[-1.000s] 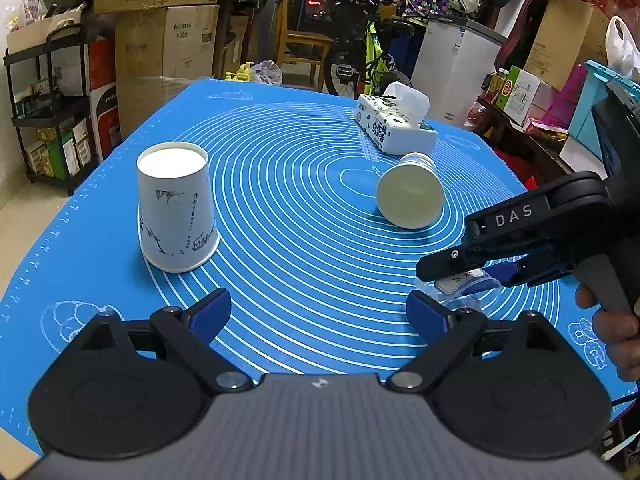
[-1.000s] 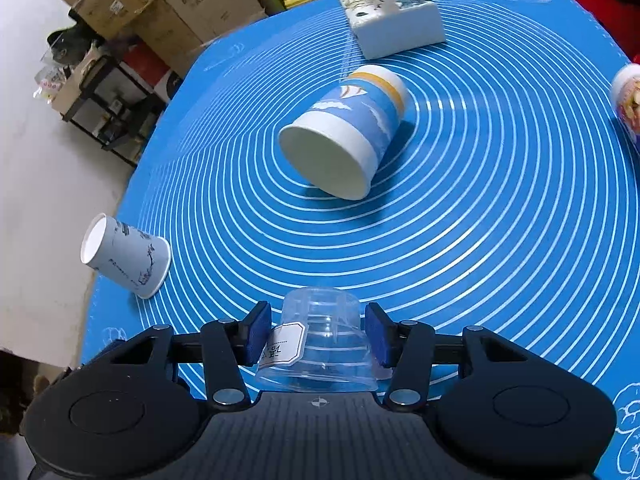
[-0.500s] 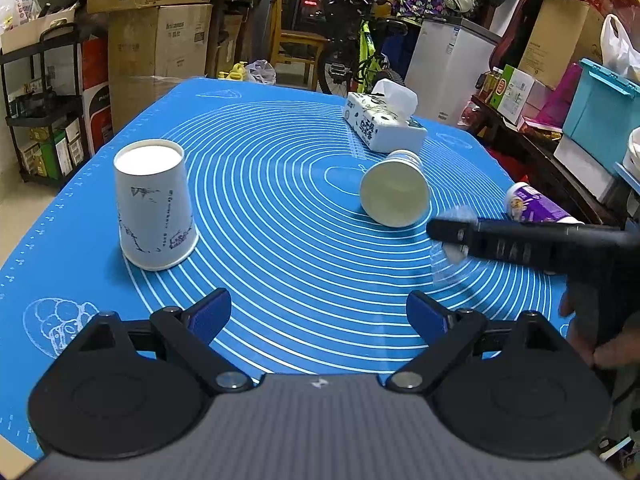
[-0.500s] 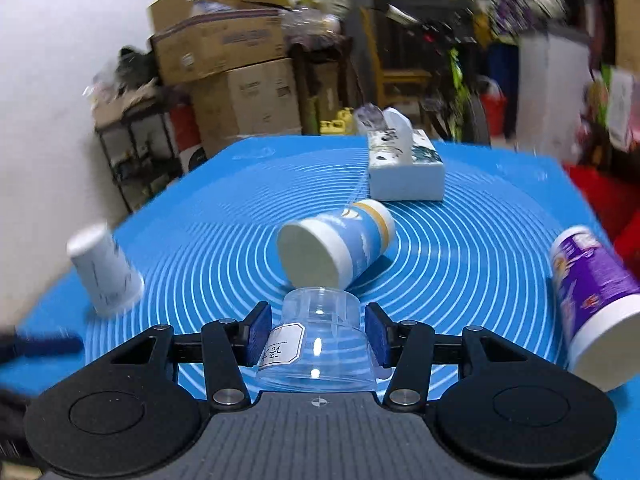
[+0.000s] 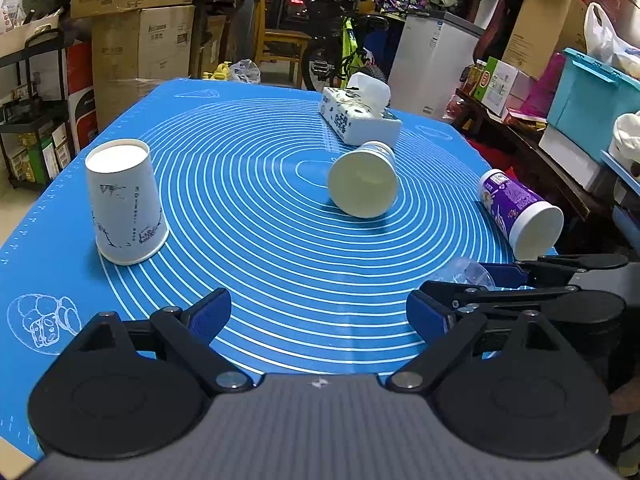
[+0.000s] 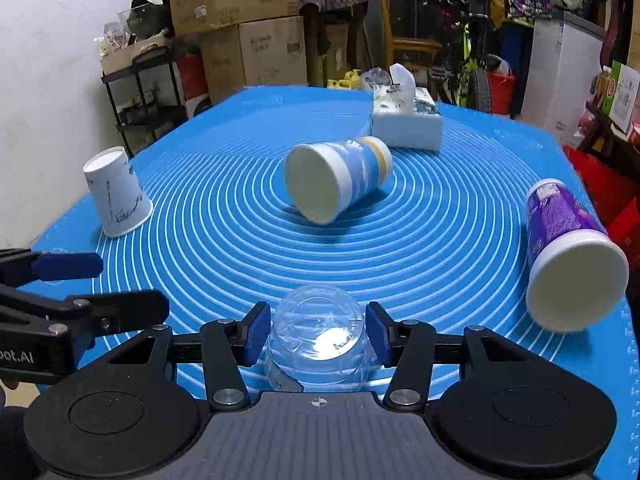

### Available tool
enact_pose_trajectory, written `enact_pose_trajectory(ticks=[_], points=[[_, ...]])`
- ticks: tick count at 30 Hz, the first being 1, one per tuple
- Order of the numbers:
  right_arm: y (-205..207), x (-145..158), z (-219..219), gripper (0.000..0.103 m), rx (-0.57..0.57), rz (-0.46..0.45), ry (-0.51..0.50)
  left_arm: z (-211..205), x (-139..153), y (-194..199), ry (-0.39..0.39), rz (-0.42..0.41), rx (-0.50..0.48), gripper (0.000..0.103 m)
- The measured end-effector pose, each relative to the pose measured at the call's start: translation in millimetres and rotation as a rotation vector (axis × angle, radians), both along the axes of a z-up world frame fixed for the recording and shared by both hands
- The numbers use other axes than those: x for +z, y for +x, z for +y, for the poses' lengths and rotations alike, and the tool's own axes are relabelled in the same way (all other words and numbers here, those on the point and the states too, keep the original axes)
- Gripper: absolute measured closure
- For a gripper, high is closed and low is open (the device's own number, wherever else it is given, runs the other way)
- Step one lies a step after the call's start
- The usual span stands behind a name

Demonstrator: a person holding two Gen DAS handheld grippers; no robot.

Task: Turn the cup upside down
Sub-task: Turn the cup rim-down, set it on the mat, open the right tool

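Note:
My right gripper is shut on a clear plastic cup, held low over the blue mat near its front edge, its closed base facing forward. The cup shows faintly between the right gripper's fingers in the left wrist view. My left gripper is open and empty above the mat's front; it also appears in the right wrist view. A white paper cup stands upside down at the left. A blue-and-white cup lies on its side mid-mat. A purple cup lies at the right.
A tissue box sits at the far side of the mat. Cardboard boxes, a shelf rack, a bicycle and a white appliance surround the table. The mat's right edge is close to the purple cup.
My right gripper has turned the clear cup from mouth-down to pointing forward and moved lower and nearer the left gripper. The purple cup has come into both views.

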State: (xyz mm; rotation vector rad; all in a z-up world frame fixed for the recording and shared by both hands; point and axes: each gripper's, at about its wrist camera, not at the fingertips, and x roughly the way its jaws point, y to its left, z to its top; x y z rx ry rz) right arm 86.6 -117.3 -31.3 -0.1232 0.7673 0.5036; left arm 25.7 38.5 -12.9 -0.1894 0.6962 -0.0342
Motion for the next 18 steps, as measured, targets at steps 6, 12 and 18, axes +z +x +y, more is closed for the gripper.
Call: enact_pose_trajectory(ticks=[6,12,18], points=[[-2,0,-2,0.043,-0.023,0.009,0.01,-3,0,-1,0.028,0.002,-0.005,0.009],[-9,8,-14,0.033,-0.056,0.01,0.035,-5,0,-1,0.044,0.017,-0.008,0.009],[-35,27,-35,0.028,-0.095,-0.012,0.041,-20,9,-12,0.11,-0.007,-0.04,0.009]])
